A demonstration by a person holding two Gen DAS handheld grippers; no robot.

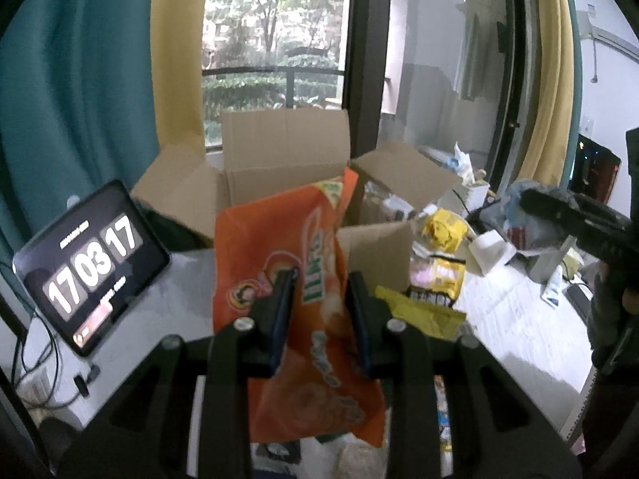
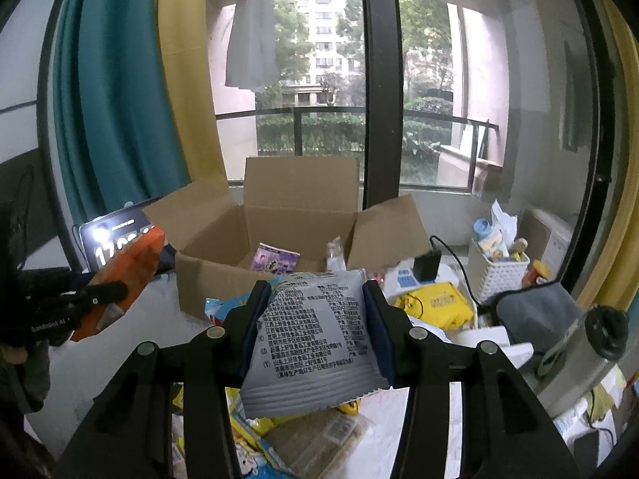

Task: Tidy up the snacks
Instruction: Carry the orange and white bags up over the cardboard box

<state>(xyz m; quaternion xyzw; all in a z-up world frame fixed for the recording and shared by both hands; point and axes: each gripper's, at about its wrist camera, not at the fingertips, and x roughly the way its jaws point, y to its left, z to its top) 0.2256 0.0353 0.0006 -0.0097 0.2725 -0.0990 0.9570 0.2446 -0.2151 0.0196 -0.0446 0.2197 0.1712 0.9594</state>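
Left wrist view is showing a cardboard box [image 1: 279,167] sitting open on the white table [image 1: 519,319] before the window, and a tablet [image 1: 90,267] leaning at its left. Nearer, the left gripper [image 1: 319,291] is pinching an orange snack bag [image 1: 295,279] held above the table. Right wrist view is showing the right gripper [image 2: 315,299] clamping a grey snack packet [image 2: 315,339] short of the box, with a purple packet [image 2: 275,261] lying inside.

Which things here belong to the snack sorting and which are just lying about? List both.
Part of the job:
- orange snack bag, clamped in the left gripper
- silver snack packet, clamped in the right gripper
- open cardboard box
- purple packet inside the box
- yellow packets on the table

Just lying about:
- tablet clock
- white basket
- grey pouch
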